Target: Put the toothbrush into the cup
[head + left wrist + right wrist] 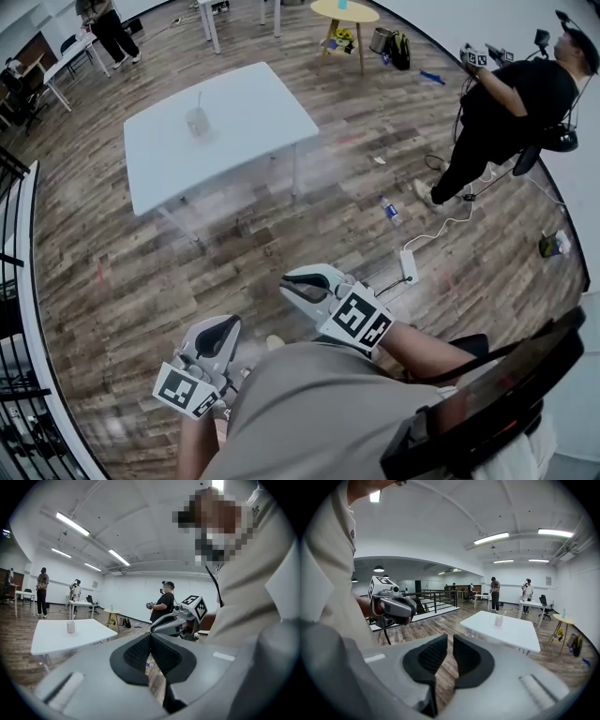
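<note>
The translucent cup (197, 123) stands on the white table (244, 112) at the far upper left, with the toothbrush (199, 97) upright inside it. Both show small in the left gripper view, cup (71, 627) and toothbrush (71, 616), and in the right gripper view, cup (498, 620). Both grippers are held close to my body, well away from the table. My left gripper (228, 324) (150, 637) is shut and empty. My right gripper (298, 281) (447, 640) is shut too, with only a thin slit between its pads and nothing in it.
Wood floor lies between me and the table. A person in black (511, 103) stands at the right holding grippers. A power strip (410, 265) with cables and a bottle (390, 209) lie on the floor. A black railing (19, 281) runs along the left. A round yellow table (344, 11) stands behind.
</note>
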A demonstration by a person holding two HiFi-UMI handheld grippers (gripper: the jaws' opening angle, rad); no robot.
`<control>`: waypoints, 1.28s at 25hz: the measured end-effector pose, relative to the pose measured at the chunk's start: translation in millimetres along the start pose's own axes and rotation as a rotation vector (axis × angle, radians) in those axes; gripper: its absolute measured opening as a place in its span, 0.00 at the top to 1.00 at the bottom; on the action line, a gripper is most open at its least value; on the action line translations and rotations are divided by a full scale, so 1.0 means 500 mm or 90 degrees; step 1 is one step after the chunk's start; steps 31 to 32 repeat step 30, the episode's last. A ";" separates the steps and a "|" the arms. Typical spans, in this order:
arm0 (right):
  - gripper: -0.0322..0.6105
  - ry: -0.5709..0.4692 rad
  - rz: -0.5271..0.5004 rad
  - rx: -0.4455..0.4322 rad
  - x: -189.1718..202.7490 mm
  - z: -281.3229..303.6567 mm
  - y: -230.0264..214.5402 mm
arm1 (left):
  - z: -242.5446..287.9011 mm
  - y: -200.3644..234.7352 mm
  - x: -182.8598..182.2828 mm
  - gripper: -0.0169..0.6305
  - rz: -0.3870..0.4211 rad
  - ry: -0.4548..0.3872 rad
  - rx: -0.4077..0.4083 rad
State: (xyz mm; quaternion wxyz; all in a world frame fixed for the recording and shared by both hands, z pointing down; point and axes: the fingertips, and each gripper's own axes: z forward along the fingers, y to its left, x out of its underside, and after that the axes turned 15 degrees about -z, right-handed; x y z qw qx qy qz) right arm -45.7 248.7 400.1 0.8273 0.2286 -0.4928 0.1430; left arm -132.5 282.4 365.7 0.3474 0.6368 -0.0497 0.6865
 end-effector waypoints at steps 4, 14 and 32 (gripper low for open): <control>0.90 -0.004 -0.018 0.003 0.019 -0.061 -0.025 | 0.061 -0.048 -0.004 0.96 -0.003 -0.005 0.007; 0.91 0.003 -0.027 0.020 0.093 -0.191 -0.078 | 0.189 -0.157 0.002 0.96 0.008 0.003 0.029; 0.91 0.027 -0.033 0.025 0.135 -0.224 -0.112 | 0.242 -0.165 0.008 0.96 0.003 -0.001 0.030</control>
